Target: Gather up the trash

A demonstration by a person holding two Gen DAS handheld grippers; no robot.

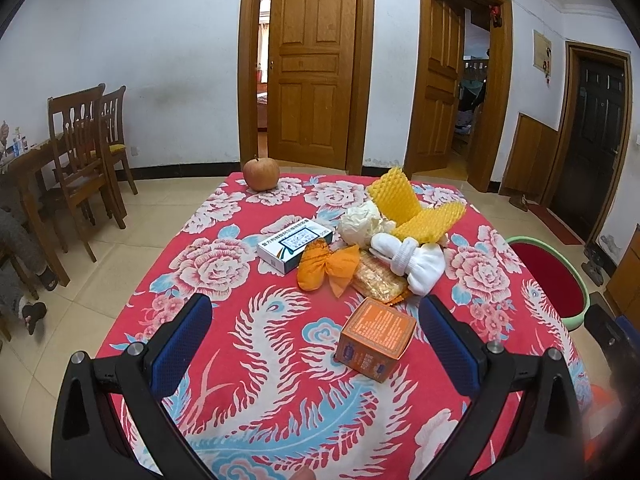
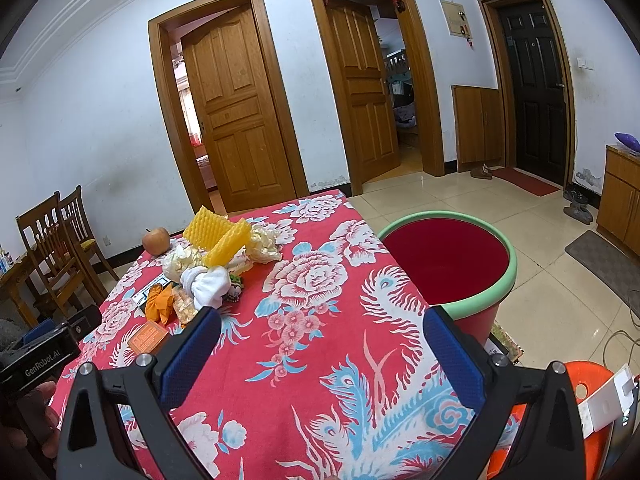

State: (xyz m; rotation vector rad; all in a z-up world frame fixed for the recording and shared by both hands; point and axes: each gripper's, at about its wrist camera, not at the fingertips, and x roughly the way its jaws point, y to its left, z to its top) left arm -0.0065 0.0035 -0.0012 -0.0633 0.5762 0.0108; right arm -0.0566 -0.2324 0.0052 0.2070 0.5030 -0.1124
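Red floral cloth covers counter [image 1: 240, 340]. Trash cluster mid-counter: white medicine box [image 1: 294, 249], orange wrapper [image 1: 328, 270], clear snack packet [image 1: 378, 282], white sock bundle [image 1: 412, 256], crumpled white paper [image 1: 360, 224], yellow foam nets [image 1: 408, 208]. Orange box [image 1: 376, 338] nearest, between left gripper [image 1: 316, 344] fingers [image 1: 184, 348], not touching. Apple [image 1: 261, 173] at far edge. Red bin, green rim [image 2: 448, 268], beside counter, right side. Left fingers spread wide, empty. Right gripper [image 2: 320, 360] fingers spread wide, empty, over bare cloth.

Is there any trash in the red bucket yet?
No, the right wrist view shows the red bucket interior bare, with the trash pile on the table.
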